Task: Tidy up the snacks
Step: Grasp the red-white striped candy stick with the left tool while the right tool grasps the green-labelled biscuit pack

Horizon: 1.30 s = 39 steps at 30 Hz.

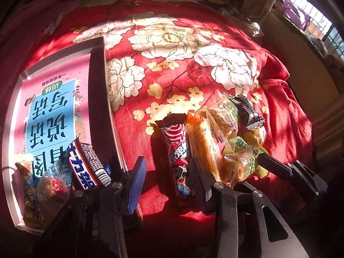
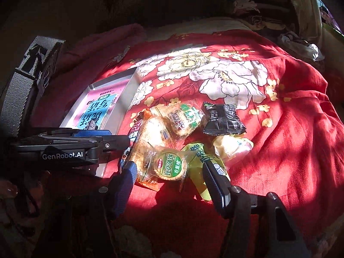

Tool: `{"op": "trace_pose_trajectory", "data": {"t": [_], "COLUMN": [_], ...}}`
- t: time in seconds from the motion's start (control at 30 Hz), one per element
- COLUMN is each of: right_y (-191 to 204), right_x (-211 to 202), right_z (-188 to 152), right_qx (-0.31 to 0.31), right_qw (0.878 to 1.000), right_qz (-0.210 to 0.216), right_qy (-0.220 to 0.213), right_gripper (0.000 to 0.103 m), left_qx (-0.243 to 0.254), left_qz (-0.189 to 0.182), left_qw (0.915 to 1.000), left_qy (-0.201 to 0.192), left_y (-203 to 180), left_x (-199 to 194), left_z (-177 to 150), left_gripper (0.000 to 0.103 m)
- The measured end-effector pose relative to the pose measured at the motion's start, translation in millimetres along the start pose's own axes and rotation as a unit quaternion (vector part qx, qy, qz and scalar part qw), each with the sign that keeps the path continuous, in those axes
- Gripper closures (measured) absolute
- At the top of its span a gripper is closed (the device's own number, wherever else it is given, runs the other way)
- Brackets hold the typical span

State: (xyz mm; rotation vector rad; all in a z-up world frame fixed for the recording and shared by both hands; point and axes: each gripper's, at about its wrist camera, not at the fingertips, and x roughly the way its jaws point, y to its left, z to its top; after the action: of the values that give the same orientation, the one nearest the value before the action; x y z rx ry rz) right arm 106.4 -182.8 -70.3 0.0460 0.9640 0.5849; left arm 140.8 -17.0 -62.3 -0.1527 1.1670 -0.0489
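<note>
A pile of wrapped snacks lies on the red flowered bedspread (image 1: 167, 68): a red-and-blue cartoon bar (image 1: 177, 148), an orange wafer roll (image 1: 204, 144), clear biscuit packs (image 2: 169, 165), a black packet (image 2: 223, 118) and yellow-green packets (image 2: 200, 154). My left gripper (image 1: 166, 169) is open, its fingers astride the near end of the cartoon bar. My right gripper (image 2: 169, 172) is open around a round biscuit pack with a green label. A clear tray (image 1: 97, 81) at the left holds a pink-and-blue book (image 1: 56, 111) and several snacks (image 1: 86, 165).
The left gripper body (image 2: 64, 148) shows at the left of the right wrist view, beside the tray (image 2: 126, 99). Rumpled bedding and a pillow lie beyond the bedspread. A window (image 1: 311, 15) is at the far right.
</note>
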Motion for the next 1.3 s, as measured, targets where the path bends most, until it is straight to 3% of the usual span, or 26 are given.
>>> {"op": "trace_pose_trajectory", "data": {"t": [0.13,0.37,0.6,0.77,0.93,1.13,1.3], "right_y": [6.3,15.9,11.3,9.1,0.8,-20.3,-18.6], "right_x": [9.5,12.5,16.7,22.3,25.9,17.3,15.8], "right_z": [1.3,-0.1,0.0,0.7,2.6,5.6,4.9], "right_qx": [-0.018,-0.072,-0.075,-0.070,-0.052,0.012,0.012], "right_qw": [1.000,0.996,0.996,0.996,0.998,0.999,0.999], "right_qz": [-0.008,-0.051,-0.054,-0.045,-0.023,0.032,0.033], "right_qy": [0.009,0.005,0.008,0.009,0.010,-0.007,-0.008], "right_gripper": [0.056,0.057,0.057,0.057,0.058,0.060,0.062], "left_qx": [-0.008,-0.011,-0.006,-0.005,-0.002,-0.021,-0.032], "left_qz": [-0.002,-0.008,-0.012,-0.005,-0.002,-0.031,-0.038], "left_qw": [0.9999,0.9999,0.9998,0.9999,1.0000,0.9993,0.9987], "left_qy": [0.007,0.009,0.012,0.010,0.003,-0.007,-0.012], "left_y": [1.4,-0.4,-6.7,-9.2,-10.1,-2.0,4.9], "left_x": [8.9,18.4,30.2,36.6,37.6,25.5,16.2], "left_z": [-0.1,4.4,11.3,17.3,19.0,13.8,9.8], "left_gripper": [0.062,0.062,0.066,0.079,0.078,0.078,0.078]}}
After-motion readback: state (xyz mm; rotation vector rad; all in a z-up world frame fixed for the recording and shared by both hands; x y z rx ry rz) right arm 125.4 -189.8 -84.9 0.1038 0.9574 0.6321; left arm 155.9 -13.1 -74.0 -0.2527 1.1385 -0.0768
